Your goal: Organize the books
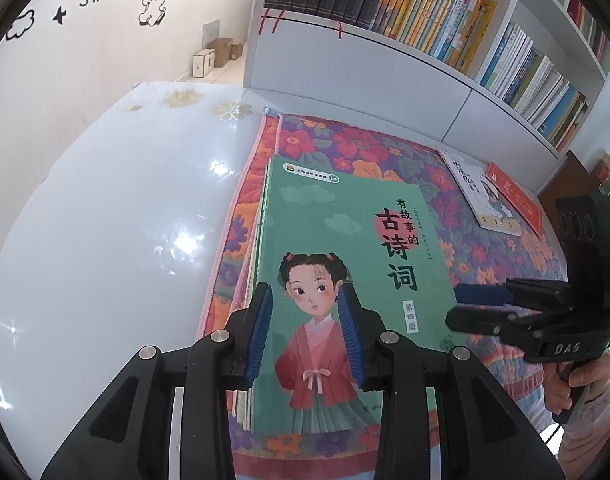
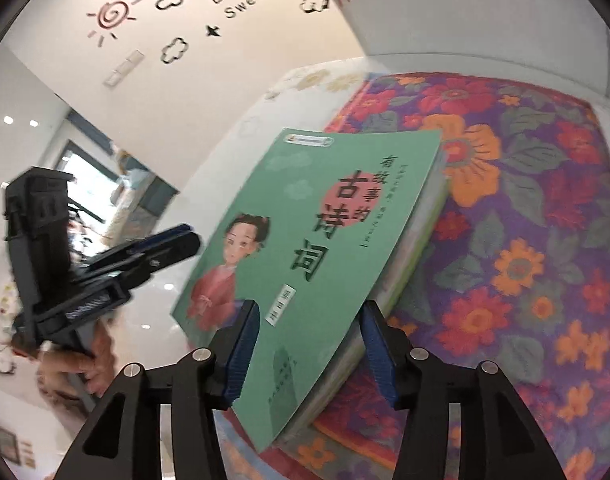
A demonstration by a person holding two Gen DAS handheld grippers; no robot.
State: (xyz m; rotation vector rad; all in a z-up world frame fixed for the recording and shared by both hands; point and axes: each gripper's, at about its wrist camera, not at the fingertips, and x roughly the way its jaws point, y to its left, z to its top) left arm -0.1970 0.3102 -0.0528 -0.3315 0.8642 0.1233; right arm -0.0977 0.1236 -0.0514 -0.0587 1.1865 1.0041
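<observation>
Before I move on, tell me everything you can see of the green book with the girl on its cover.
The green book is a thin, glossy paperback: mint-green cover, a girl in a red robe, dark Chinese title characters over a red circle, and a small white label. It lies face up on top of a small stack of similar books on the floral mat. In the right wrist view its near corner looks slightly lifted. Both pairs of blue-padded fingers frame its near end; no pad clearly presses on it.
</observation>
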